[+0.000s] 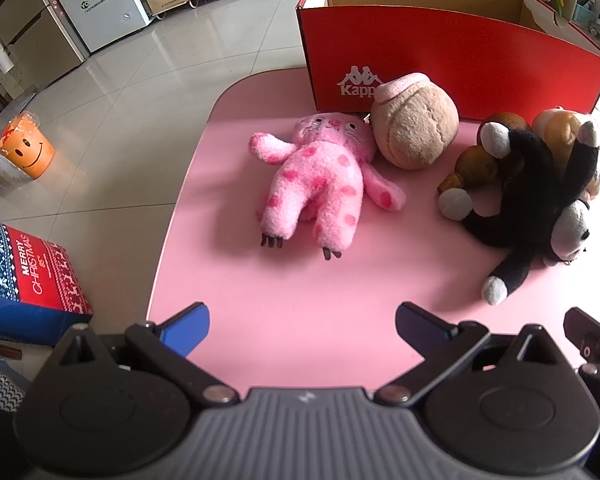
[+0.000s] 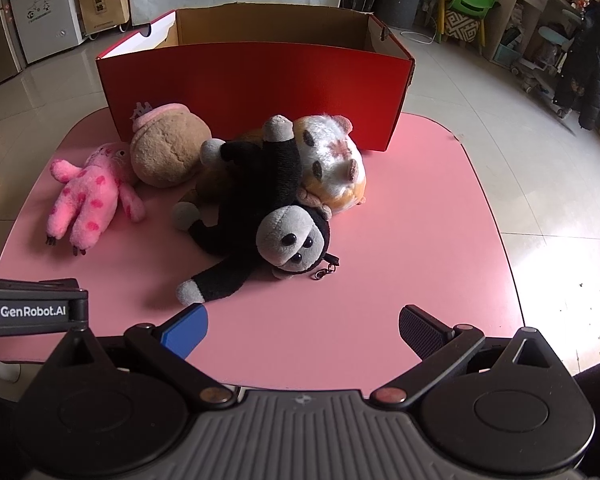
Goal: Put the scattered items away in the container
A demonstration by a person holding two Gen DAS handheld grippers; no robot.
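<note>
- The left gripper (image 1: 302, 330) hangs over the near edge of the pink tabletop (image 1: 308, 292), its fingers spread wide with nothing between them.
- The right gripper (image 2: 303, 332) is likewise spread and empty above the near edge; beside it at the left, the other tool's body carries a label reading "GenRobot.AI" (image 2: 33, 311).
- The black monkey (image 2: 260, 216) lies nearest on the tabletop, head (image 2: 292, 245) toward the near edge, one arm raised toward the box, its long axis running near to far (a small metal clasp (image 2: 325, 271) sits by its head).
- Under and behind it lie an orange-and-white plush (image 2: 334, 164) and a brown plush (image 1: 476, 164), all three touching.
- The pink spotted toy (image 1: 320, 184) lies toward the left edge, feet pointing to the near edge, head (image 1: 332, 130) toward the box.
- The tan round plush (image 1: 414, 128) with a pink cap sits just beside the pink toy's head, against the box.
- The red box (image 1: 452, 64) stands open along the far edge, printed "Kappa" in white (image 1: 358, 84) on its near wall (last letter partly hidden).
- On the floor to the left, a bag (image 1: 36, 276) reads "MERRY CHRISTMAS"; farther off stands an orange smiley bucket (image 1: 26, 150).
</note>
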